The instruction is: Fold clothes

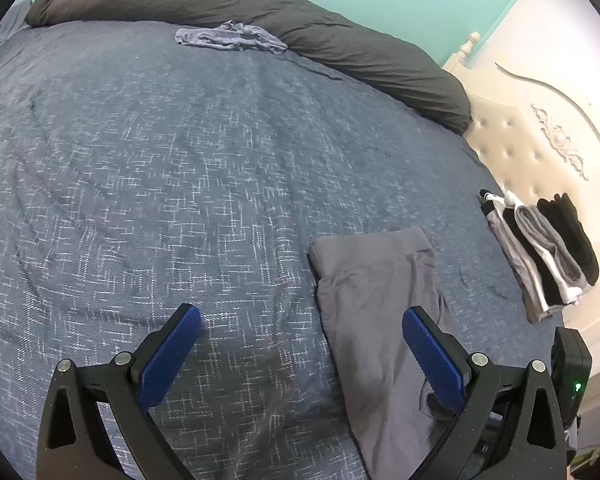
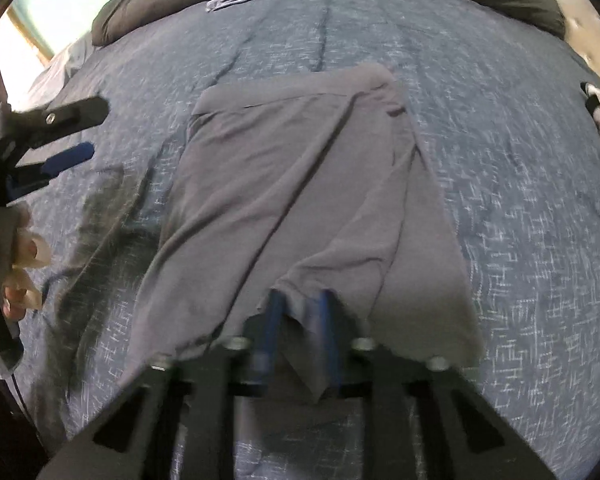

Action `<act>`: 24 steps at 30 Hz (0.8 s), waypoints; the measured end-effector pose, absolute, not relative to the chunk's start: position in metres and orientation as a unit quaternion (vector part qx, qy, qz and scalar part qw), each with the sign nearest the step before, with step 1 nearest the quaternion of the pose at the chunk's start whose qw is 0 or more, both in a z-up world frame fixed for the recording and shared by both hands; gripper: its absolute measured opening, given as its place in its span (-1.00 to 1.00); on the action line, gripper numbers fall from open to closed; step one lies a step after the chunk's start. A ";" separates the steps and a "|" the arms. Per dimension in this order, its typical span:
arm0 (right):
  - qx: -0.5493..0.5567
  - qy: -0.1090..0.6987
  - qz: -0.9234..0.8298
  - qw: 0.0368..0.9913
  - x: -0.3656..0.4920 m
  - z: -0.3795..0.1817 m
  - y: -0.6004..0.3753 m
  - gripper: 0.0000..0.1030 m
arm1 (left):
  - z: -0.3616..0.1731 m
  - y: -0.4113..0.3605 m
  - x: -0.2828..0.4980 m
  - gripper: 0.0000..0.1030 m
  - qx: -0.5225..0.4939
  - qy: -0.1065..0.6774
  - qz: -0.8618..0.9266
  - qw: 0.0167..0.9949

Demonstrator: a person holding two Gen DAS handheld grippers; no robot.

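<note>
A grey garment (image 2: 300, 184) lies flat on the blue patterned bedspread (image 2: 500, 160), partly folded, with one side laid over its middle. My right gripper (image 2: 300, 304) is shut on the garment's near hem, and a corner of cloth hangs between the blue pads. My left gripper (image 1: 302, 320) stands open over the bedspread with nothing between its fingers. Its right finger (image 1: 432, 356) hovers over the garment's (image 1: 376, 300) left side. In the right wrist view the left gripper (image 2: 72, 136) sits to the left of the garment, held by a hand (image 2: 16, 260).
A stack of folded black, grey and white clothes (image 1: 540, 248) lies by the cream headboard (image 1: 540, 140). A crumpled blue-grey garment (image 1: 230, 38) rests against a dark grey bolster (image 1: 340, 28) at the bed's far side. A black device with a green light (image 1: 572, 364) shows at the right edge.
</note>
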State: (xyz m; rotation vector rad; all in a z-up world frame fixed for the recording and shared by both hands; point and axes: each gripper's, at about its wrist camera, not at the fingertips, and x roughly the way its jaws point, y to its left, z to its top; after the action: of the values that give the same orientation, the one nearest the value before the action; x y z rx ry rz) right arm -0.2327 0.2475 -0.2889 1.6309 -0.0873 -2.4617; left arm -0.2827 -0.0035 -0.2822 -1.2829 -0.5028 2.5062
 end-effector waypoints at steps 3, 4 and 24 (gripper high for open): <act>0.538 -0.041 -0.837 0.091 -0.225 -0.281 0.264 -0.95 | -0.282 -0.003 -0.283 0.99 -0.444 -0.174 0.867 0.141; 0.535 -0.045 -0.839 0.089 -0.223 -0.279 0.269 -0.95 | -0.282 -0.002 -0.283 0.99 -0.444 -0.174 0.867 0.140; 0.525 -0.205 -0.825 0.043 -0.193 -0.288 0.366 -0.96 | -0.285 0.000 -0.284 0.99 -0.449 -0.171 0.866 0.139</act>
State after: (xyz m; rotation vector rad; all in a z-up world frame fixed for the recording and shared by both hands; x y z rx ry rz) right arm -0.1932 0.3664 -0.2876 1.6072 -0.6268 -2.5232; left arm -0.2844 0.0004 -0.2846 -1.2968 -0.4955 2.5034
